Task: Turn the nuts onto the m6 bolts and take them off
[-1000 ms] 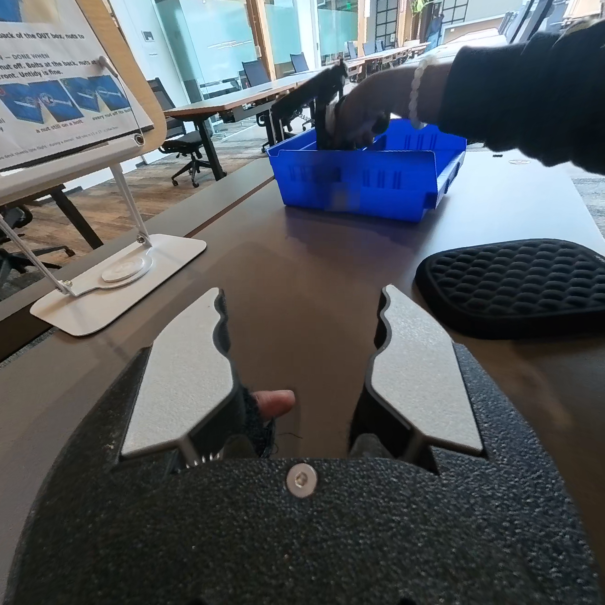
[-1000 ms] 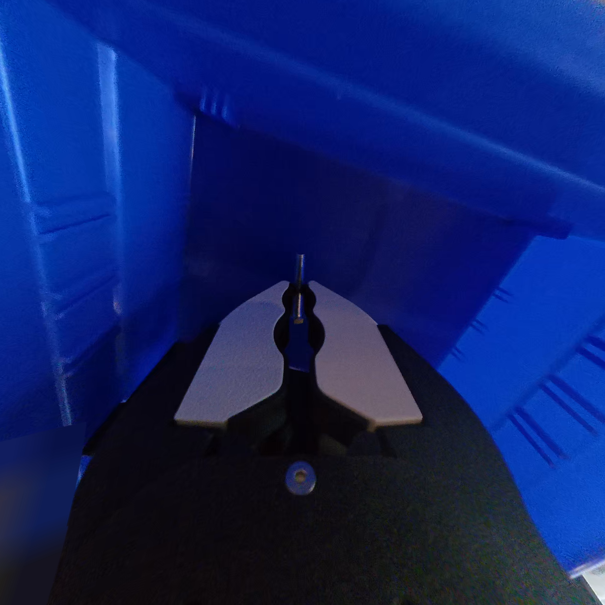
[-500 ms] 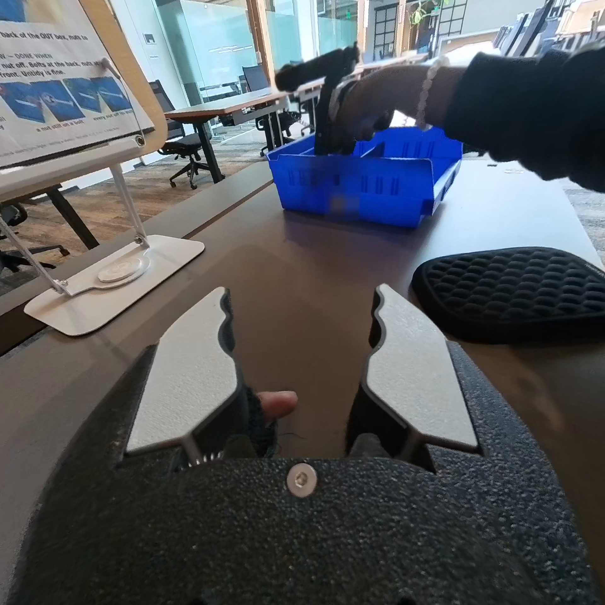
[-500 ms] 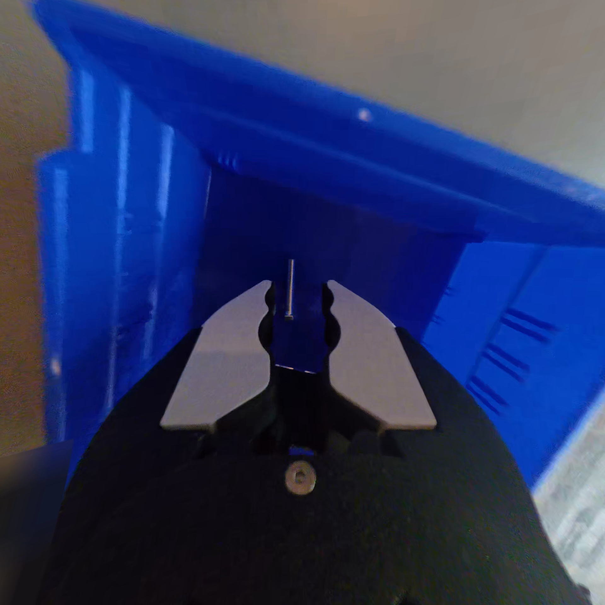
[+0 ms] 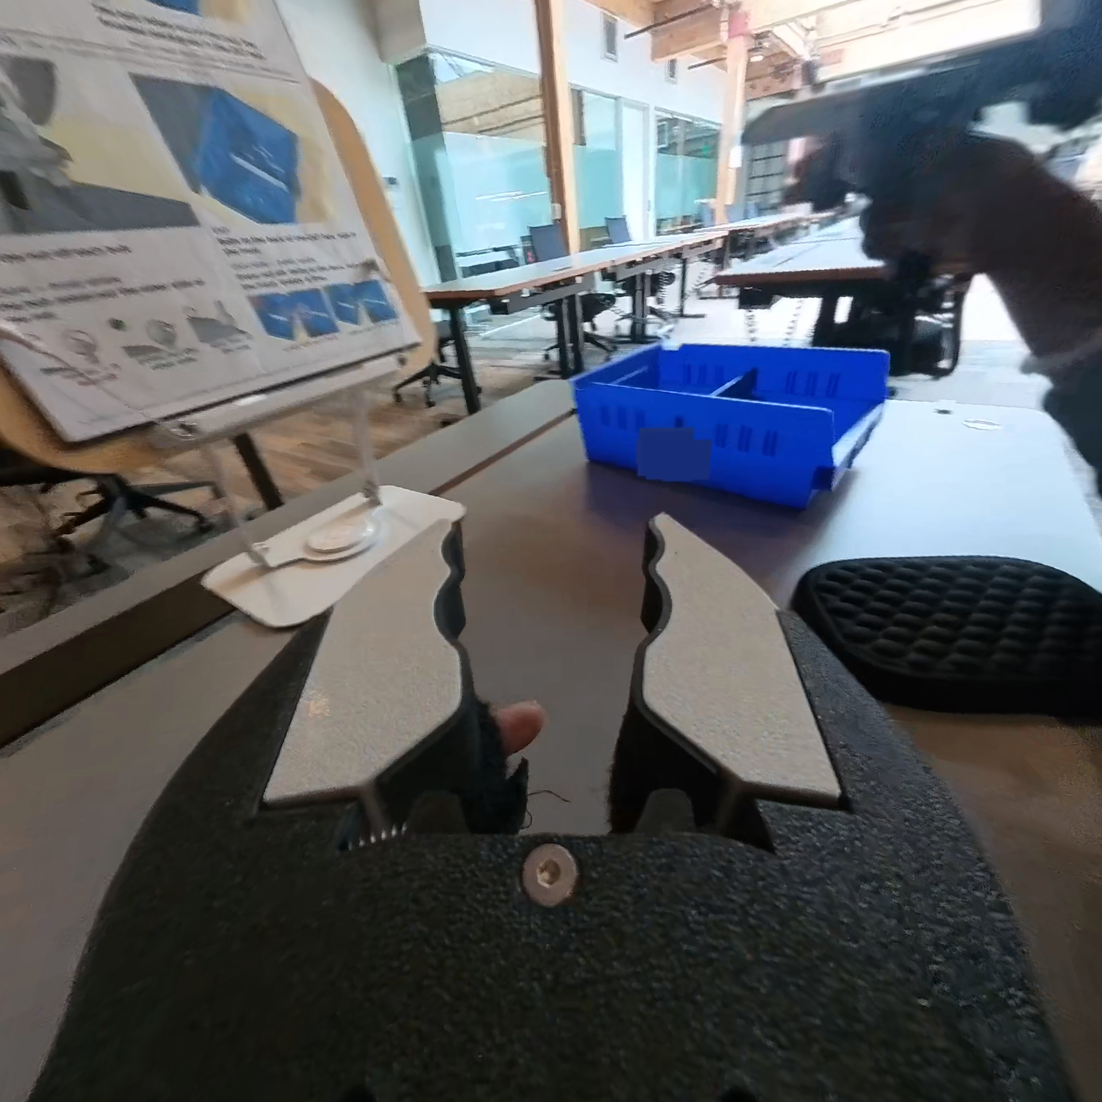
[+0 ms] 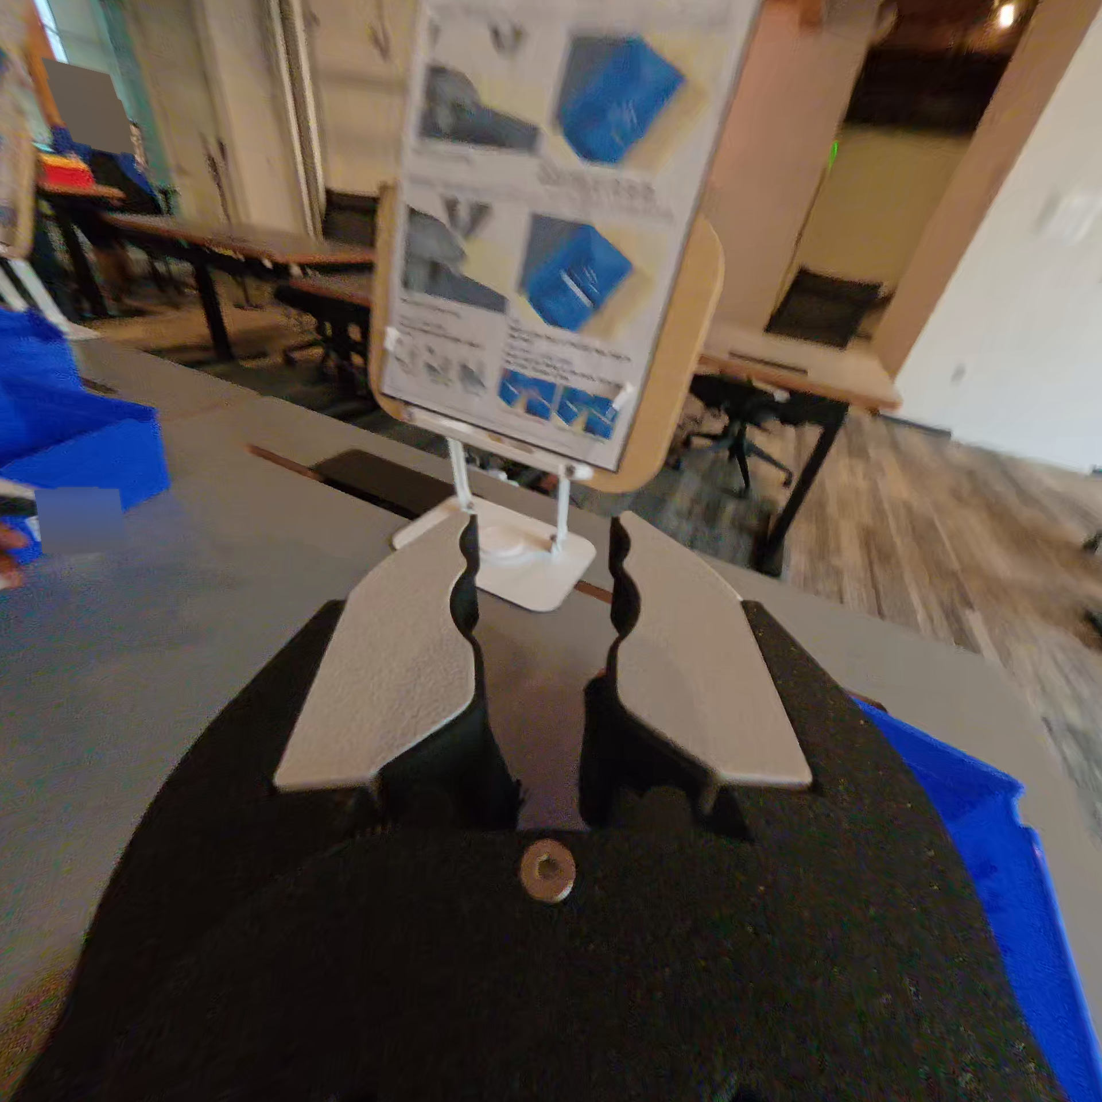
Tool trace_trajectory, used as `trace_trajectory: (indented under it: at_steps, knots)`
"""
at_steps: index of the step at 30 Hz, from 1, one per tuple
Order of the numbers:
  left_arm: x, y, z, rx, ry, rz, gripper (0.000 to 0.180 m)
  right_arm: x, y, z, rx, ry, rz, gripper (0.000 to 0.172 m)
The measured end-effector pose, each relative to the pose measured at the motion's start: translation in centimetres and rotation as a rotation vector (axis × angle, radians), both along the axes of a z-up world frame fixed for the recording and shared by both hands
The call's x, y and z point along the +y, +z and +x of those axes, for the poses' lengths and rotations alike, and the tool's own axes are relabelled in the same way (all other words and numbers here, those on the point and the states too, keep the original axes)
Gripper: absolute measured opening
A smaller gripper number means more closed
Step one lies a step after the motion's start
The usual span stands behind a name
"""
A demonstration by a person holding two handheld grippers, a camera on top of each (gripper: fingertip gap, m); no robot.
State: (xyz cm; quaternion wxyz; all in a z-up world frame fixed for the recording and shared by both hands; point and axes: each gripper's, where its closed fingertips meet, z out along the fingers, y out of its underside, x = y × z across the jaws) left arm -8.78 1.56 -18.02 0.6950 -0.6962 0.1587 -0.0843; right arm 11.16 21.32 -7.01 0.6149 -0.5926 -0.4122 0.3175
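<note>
A white metal document stand (image 5: 334,566) carrying a printed instruction sheet (image 5: 179,238) is standing at the left of the dark worktop (image 5: 554,566). The left hand-held gripper (image 5: 554,572) is hovering low over the worktop, released and bare. Beyond it, a blue plastic divided bin (image 5: 727,429) is sitting; no nuts or bolts are showing. A black honeycomb-textured mat (image 5: 954,632) is lying rightward. The right hand-held gripper (image 6: 542,566) is facing the stand, released and bare.

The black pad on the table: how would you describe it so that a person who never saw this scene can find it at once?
Start from the dark table in the left wrist view and find the blue divided bin at its far side. Nearer to the camera and to the right lies a flat black pad with rounded corners. Its honeycomb surface sets it apart from the smooth bin and the white stand base.
</note>
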Motion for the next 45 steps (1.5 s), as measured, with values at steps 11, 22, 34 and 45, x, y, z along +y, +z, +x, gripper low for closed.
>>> trace_trajectory:
  at_steps: [11, 22, 34, 45]
  knots:
    - [-8.3, 3.5, -18.4, -0.062, 0.561, -0.16, 0.053, -8.9, -0.8, 0.4, 0.064, 0.046, 0.111, 0.042]
    - [-14.4, -6.7, -33.5, -0.19, 0.956, -0.645, 0.046, -11.6, -1.1, 0.9, 0.065, 0.04, 0.186, 0.042]
    - [-15.5, -14.5, -37.0, -0.162, 1.064, -1.021, 0.03, -11.7, -0.7, 2.2, 0.089, 0.022, 0.206, 0.042]
    - [-15.2, -15.9, -37.1, -0.168, 1.049, -1.058, 0.028, -11.6, -0.3, 2.2, 0.09, 0.003, 0.226, 0.042]
